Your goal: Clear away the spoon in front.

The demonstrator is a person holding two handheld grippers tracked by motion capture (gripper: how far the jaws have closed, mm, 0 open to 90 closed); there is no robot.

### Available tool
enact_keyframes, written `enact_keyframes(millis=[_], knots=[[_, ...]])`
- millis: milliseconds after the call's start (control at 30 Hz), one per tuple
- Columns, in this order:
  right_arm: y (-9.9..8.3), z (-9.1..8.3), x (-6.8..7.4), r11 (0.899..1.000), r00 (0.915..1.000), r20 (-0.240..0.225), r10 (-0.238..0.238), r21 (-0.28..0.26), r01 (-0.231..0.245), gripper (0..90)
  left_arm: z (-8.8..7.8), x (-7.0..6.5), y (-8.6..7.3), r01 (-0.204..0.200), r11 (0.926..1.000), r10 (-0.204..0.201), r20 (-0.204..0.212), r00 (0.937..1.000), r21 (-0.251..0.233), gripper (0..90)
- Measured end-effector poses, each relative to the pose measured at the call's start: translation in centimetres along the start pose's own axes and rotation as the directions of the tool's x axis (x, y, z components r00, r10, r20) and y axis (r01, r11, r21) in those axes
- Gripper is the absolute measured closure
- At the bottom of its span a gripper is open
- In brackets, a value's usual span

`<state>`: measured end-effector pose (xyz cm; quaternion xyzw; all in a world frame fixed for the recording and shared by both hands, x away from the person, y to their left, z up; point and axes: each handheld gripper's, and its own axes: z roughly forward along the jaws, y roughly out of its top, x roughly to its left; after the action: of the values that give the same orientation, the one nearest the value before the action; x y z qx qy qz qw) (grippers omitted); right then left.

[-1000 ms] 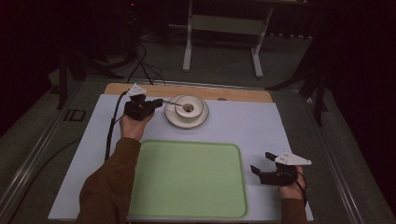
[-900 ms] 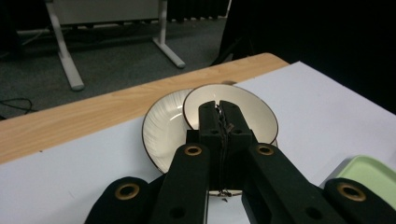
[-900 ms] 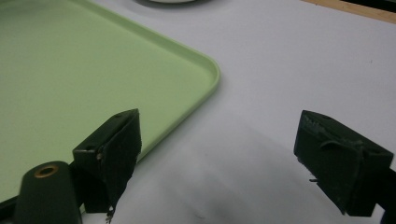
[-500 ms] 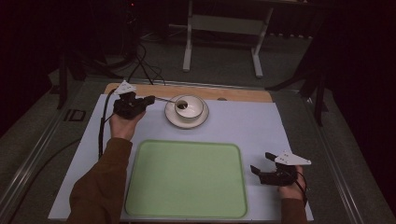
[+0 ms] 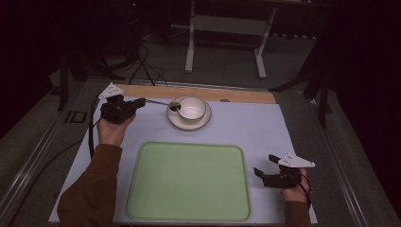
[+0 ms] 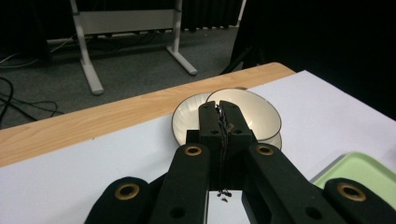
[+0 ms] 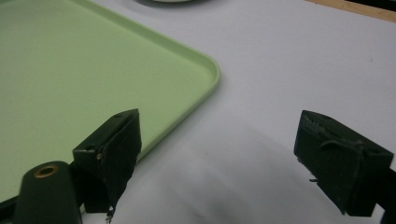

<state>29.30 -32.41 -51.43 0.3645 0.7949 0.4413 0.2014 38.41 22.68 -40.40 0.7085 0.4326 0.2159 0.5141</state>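
Spoon [image 5: 161, 102] – lifted from bowl [image 5: 191, 108] | left hand-held gripper [image 5: 140, 101] clamps handle | right [image 5: 263, 166] apart

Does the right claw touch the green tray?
Apart. In the high view, white table cover shows between the right claw and the green tray.

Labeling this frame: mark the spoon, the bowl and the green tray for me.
spoon [image 5: 174, 106], high view, on its dark scoop at the bowl's rim
bowl [image 5: 191, 107], high view, on its white inside
green tray [image 5: 189, 182], high view, on its bare flat floor
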Motion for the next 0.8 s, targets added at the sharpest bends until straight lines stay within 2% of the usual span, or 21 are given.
enact_keyframes(millis=[233,500,800], knots=[[0.0,0.0,0.0,1.0,1.0,-0.001,-0.001,0.002,0.001,14.6,-1.5,0.7,-0.9,0.008,1.0,-0.008,-0.013,0.9999,0.004,89.5],[0.0,0.0,0.0,1.0,1.0,-0.001,0.0,0.002,0.0,14.6,-2.4,0.9,-1.4,0.006,0.9999,-0.006,-0.018,0.9998,0.014,89.5],[0.0,0.1,0.0,1.0,1.0,-0.001,0.002,0.004,-0.002,14.6,-4.2,1.1,-2.8,0.01,0.9991,-0.009,-0.024,0.9997,0.041,89.5]])
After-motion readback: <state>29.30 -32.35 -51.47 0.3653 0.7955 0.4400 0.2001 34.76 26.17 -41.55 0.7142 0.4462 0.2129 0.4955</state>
